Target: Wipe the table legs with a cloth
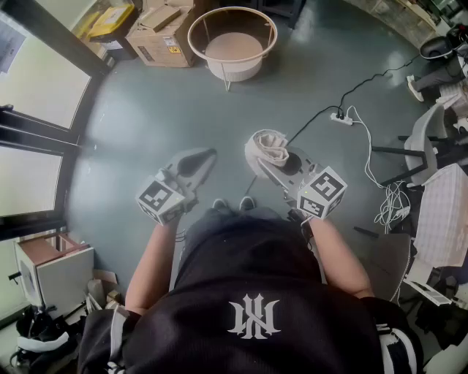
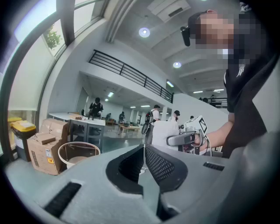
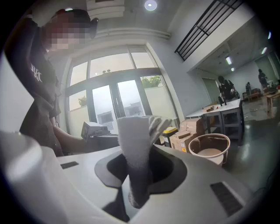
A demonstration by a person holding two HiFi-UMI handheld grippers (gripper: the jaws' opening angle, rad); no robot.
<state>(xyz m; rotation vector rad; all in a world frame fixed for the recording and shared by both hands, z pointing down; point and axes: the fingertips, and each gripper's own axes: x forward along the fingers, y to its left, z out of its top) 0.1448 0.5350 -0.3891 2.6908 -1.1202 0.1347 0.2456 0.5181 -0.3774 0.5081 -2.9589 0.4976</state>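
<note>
A round side table [image 1: 232, 40] with a pale wooden rim, a lower shelf and thin legs stands on the grey floor ahead of me. It also shows in the left gripper view [image 2: 78, 153] and the right gripper view [image 3: 213, 147]. My right gripper [image 1: 274, 157] is shut on a folded whitish cloth [image 1: 267, 146], which sticks up between the jaws [image 3: 136, 144]. My left gripper [image 1: 199, 158] is shut with nothing in it, its pads meeting [image 2: 144, 148]. Both grippers hang in the air in front of my body, well short of the table.
Cardboard boxes [image 1: 164, 33] and a yellow-lidded bin [image 1: 110, 18] stand left of the table. A power strip with cables [image 1: 340, 115] lies on the floor at right, near chairs [image 1: 431, 139]. A small white cabinet [image 1: 51, 270] sits by the windows at left.
</note>
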